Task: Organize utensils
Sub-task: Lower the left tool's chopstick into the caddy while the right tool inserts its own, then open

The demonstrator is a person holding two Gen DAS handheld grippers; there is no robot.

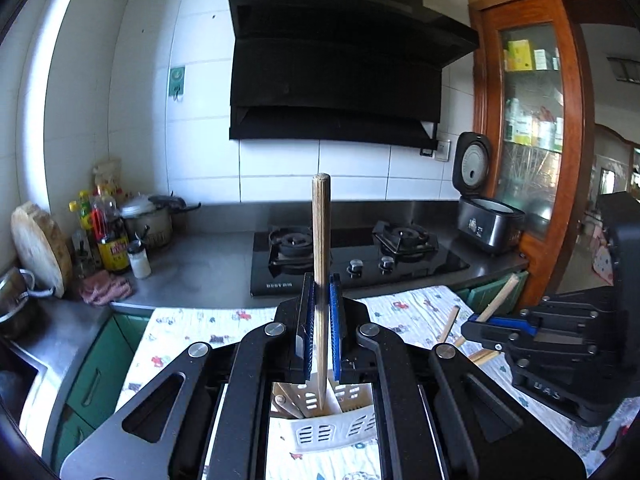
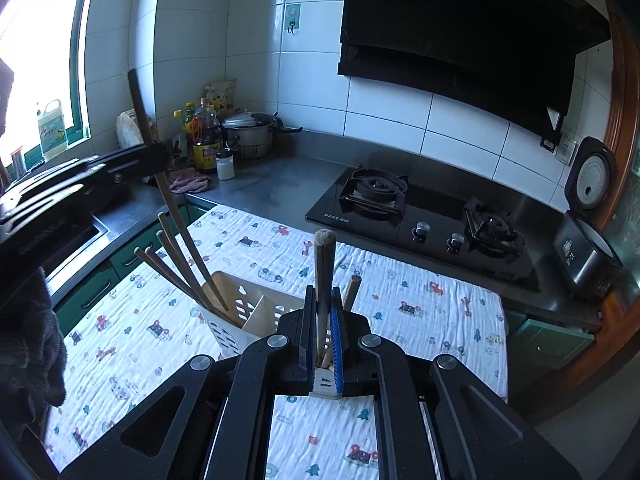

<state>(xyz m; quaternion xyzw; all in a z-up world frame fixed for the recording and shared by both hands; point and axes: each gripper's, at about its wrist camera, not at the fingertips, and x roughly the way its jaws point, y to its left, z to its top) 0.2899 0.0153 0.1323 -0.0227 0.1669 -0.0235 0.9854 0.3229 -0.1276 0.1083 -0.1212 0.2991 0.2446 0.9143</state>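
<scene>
cloth point(image 2: 280, 256): I see white, printed with small coloured cartoon figures
utensil holder point(image 2: 256, 312): I note cream-white
chopstick point(image 1: 321, 240): I log brown wood
pads point(image 1: 335, 316): I record blue

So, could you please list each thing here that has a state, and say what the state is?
left gripper: shut on one chopstick, held upright.
right gripper: shut on chopsticks, over the holder.
utensil holder: upright on the cloth, several chopsticks leaning inside.
rice cooker: lid open.
pot: lid on.
</scene>
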